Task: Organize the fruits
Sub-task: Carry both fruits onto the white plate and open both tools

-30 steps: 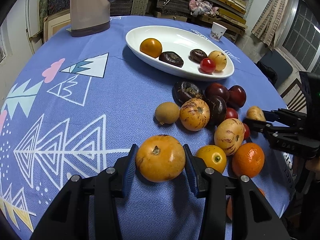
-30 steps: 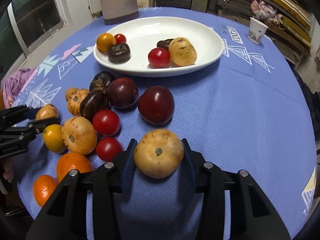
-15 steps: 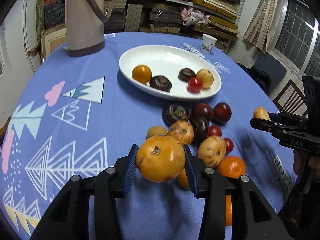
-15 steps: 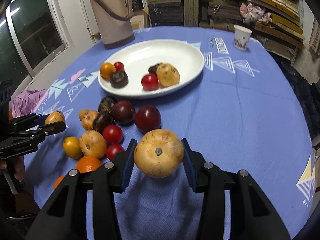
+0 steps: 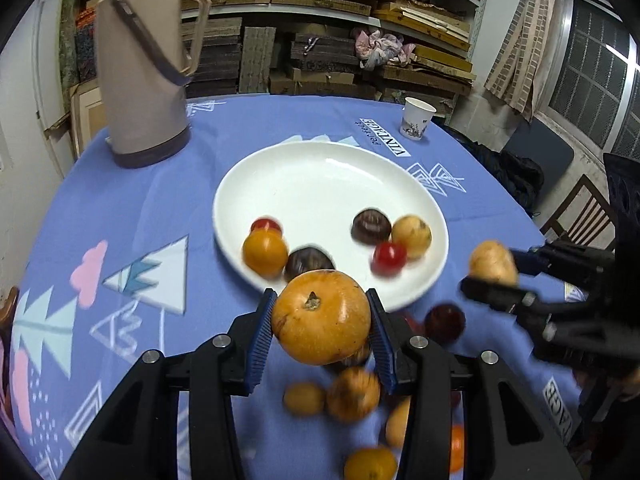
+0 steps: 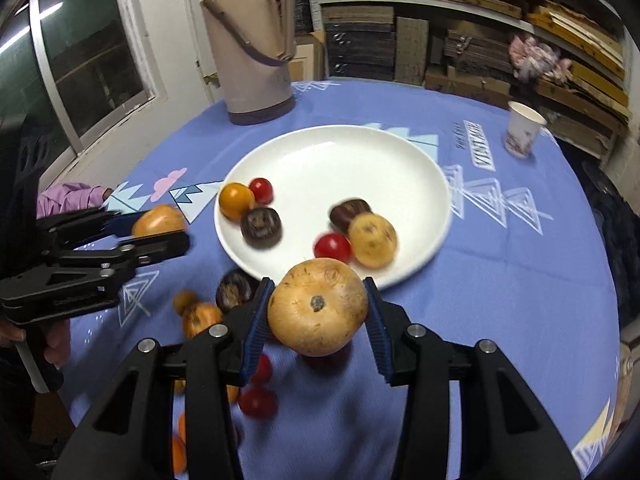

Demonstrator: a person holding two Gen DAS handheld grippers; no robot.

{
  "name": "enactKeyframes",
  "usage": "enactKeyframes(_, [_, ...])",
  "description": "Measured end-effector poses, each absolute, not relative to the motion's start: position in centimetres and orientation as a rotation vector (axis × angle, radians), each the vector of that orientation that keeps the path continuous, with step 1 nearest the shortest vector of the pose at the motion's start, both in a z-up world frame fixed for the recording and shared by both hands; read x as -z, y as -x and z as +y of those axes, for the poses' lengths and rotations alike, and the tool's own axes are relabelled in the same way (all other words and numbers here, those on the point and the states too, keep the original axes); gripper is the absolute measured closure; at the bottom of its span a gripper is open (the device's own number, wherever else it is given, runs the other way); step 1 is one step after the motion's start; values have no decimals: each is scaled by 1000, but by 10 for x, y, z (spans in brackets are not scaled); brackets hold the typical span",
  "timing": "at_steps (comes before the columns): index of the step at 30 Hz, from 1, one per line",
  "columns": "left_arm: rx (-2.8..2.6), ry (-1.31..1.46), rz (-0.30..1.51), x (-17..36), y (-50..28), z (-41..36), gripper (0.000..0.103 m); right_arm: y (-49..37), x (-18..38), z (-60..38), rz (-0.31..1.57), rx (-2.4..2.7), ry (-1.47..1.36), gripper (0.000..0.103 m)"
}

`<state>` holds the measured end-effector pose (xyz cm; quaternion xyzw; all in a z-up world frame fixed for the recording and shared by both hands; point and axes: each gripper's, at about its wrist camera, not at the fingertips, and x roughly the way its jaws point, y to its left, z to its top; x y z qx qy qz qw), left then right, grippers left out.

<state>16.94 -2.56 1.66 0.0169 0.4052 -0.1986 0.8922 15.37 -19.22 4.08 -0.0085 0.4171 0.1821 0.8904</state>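
Note:
My left gripper [image 5: 321, 320] is shut on a large orange fruit [image 5: 321, 316], held in the air over the near rim of the white plate [image 5: 320, 184]. My right gripper [image 6: 318, 308] is shut on a tan round fruit [image 6: 317, 306], also lifted, just short of the plate [image 6: 348, 160]. The plate holds a small orange fruit [image 5: 265, 252], two red tomatoes, two dark fruits and a yellow speckled fruit [image 5: 411, 236]. Several loose fruits [image 5: 352, 394] lie blurred on the blue cloth below the grippers. Each gripper shows in the other's view, the left [image 6: 160, 226] and the right [image 5: 494, 270].
A tall beige thermos jug [image 5: 142, 68] stands at the table's far left. A paper cup [image 5: 416, 123] stands at the far right edge. The round table has a blue patterned cloth [image 5: 120, 220]. Stacked boards and shelves fill the back wall; a wooden chair [image 5: 580, 216] is at right.
Both grippers have lifted their fruits off the cloth and moved forward toward the plate. The loose fruit pile has dropped low in both views.

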Motion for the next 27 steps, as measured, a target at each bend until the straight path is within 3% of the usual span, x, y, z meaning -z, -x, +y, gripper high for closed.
enactKeyframes(16, [354, 19, 960, 8, -275, -52, 58, -240, -3, -150, 914, -360, 124, 59])
enactKeyframes(18, [345, 16, 958, 8, -276, -52, 50, -239, -4, -153, 891, -348, 117, 57])
enactKeyframes(20, [340, 10, 926, 3, -272, -52, 32, -235, -7, -158, 870, -352, 108, 48])
enactKeyframes(22, [326, -15, 892, -3, -266, -51, 30, -229, -12, -163, 848, -338, 108, 43])
enactKeyframes(27, [334, -30, 893, -9, -253, -49, 30, -217, -21, -178, 841, -337, 45, 43])
